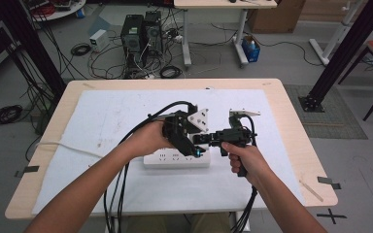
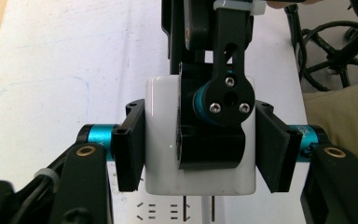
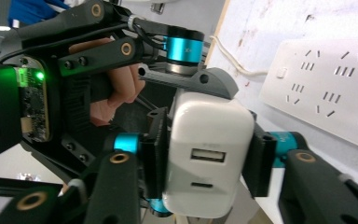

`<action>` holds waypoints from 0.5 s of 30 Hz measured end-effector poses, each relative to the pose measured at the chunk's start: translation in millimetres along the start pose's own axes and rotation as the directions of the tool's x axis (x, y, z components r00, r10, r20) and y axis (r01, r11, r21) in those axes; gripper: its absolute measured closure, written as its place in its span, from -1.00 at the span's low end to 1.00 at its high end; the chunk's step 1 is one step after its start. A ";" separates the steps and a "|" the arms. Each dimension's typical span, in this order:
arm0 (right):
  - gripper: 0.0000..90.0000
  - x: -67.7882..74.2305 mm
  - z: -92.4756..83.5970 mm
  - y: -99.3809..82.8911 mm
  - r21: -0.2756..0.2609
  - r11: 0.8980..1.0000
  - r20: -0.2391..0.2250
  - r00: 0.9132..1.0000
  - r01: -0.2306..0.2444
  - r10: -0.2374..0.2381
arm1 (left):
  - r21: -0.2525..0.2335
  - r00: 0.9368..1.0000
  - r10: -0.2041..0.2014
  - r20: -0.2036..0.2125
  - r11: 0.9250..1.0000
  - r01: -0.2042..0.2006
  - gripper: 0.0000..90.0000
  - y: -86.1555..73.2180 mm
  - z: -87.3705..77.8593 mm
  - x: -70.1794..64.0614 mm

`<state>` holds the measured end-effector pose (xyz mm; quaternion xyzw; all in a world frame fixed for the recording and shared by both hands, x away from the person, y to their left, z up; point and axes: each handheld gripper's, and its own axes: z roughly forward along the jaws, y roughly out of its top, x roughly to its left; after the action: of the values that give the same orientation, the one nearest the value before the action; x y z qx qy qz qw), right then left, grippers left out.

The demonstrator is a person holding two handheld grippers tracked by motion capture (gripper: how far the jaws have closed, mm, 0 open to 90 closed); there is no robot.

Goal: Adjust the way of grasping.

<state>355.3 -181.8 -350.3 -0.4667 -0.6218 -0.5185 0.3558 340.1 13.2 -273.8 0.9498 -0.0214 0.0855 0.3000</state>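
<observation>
A white USB charger hangs just above a white power strip, its prongs pointing down at the sockets. My left gripper is shut on the charger, one pad on each side. My right gripper is shut on the same charger across its other two faces, the USB port towards its camera. One finger of the left gripper presses on the charger's top in the right gripper view. In the high view both grippers meet over the strip's right end.
The strip lies on a white mat covering a wooden table. The strip's cord runs off to the left. Cables trail from both grippers over the near edge. Computers and cable coils sit on the floor beyond the table.
</observation>
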 end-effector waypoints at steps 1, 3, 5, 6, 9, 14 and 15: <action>0.31 -0.2 0.0 -0.1 0.000 1.000 0.002 1.000 -0.007 0.007 | 0.003 1.000 0.005 -0.003 1.000 -0.005 -0.06 0.1 0.6 0.0; 0.34 -1.3 0.1 -0.2 -0.009 1.000 0.003 1.000 -0.009 0.009 | 0.010 1.000 0.010 -0.015 1.000 -0.010 -0.06 0.5 1.2 -0.3; 0.38 -1.0 -0.4 -0.6 -0.029 1.000 0.031 1.000 0.006 -0.005 | 0.012 1.000 -0.021 -0.021 1.000 0.021 -0.10 1.0 2.1 1.0; 0.38 -0.8 -1.1 -0.8 -0.033 0.999 0.051 0.999 0.018 -0.016 | 0.021 0.998 -0.048 -0.030 0.999 0.049 -0.28 0.8 2.0 2.5; 0.38 -2.3 -6.1 -1.1 -0.048 0.996 0.115 0.991 0.070 -0.065 | 0.048 0.998 -0.060 -0.023 0.997 0.061 -0.45 -4.4 -0.6 4.3; 0.38 0.2 -21.9 0.5 -0.022 0.980 0.278 0.943 0.197 -0.184 | 0.093 0.992 -0.124 -0.006 0.988 0.124 -0.46 -26.8 -9.2 11.6; 0.38 1.8 -26.1 1.5 -0.002 0.975 0.320 0.923 0.224 -0.212 | 0.105 0.990 -0.141 -0.007 0.984 0.141 -0.48 -32.0 -10.9 13.0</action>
<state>355.1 -206.9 -342.7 -0.4788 -0.7089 -0.4849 0.1821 354.2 45.8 -280.9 0.9634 0.0505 0.0650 0.2551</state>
